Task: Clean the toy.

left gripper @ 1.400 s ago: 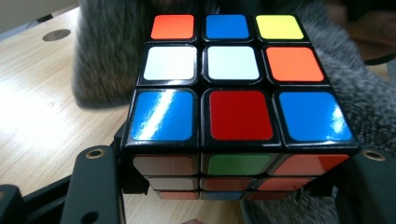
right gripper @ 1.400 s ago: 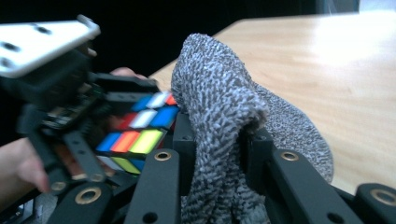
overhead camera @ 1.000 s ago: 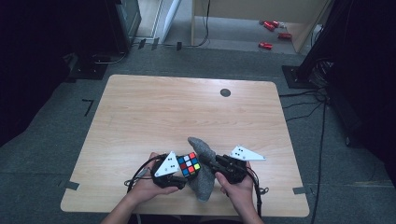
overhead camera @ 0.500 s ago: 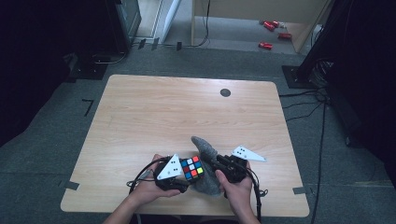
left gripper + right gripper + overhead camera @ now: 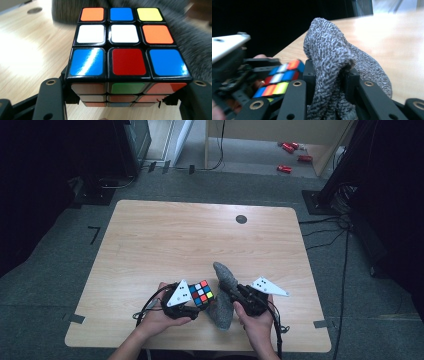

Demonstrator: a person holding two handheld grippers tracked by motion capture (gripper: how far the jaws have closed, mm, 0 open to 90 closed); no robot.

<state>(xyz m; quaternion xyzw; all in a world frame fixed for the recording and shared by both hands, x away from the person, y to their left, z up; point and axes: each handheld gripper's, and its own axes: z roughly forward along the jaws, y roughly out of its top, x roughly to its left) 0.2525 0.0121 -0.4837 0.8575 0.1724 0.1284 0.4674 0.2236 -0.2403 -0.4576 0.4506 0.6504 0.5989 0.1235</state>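
Note:
A scrambled Rubik's cube point(image 5: 201, 293) is clamped by its sides in my left gripper point(image 5: 199, 299) near the table's front edge. In the left gripper view the cube point(image 5: 125, 50) sits between the two black jaws of the left gripper point(image 5: 122, 100), with the grey fabric right behind it. My right gripper point(image 5: 227, 295) pinches a grey knitted sock point(image 5: 224, 295). In the right gripper view the sock point(image 5: 329, 62) bulges up between the right gripper's point(image 5: 329, 75) jaws, which have just been opening slightly with the sock still squeezed. The cube point(image 5: 279, 80) is at the left there.
The wooden table point(image 5: 200, 240) carries a small black round insert point(image 5: 241, 219) at the far middle. Cables trail from both grippers over the front edge. Red objects point(image 5: 285, 168) lie on the floor beyond the table, with dark equipment at both sides.
The cube and the sock have drawn a little closer together. The sock's upper end has shifted slightly to the right. Both hands stay near the front edge.

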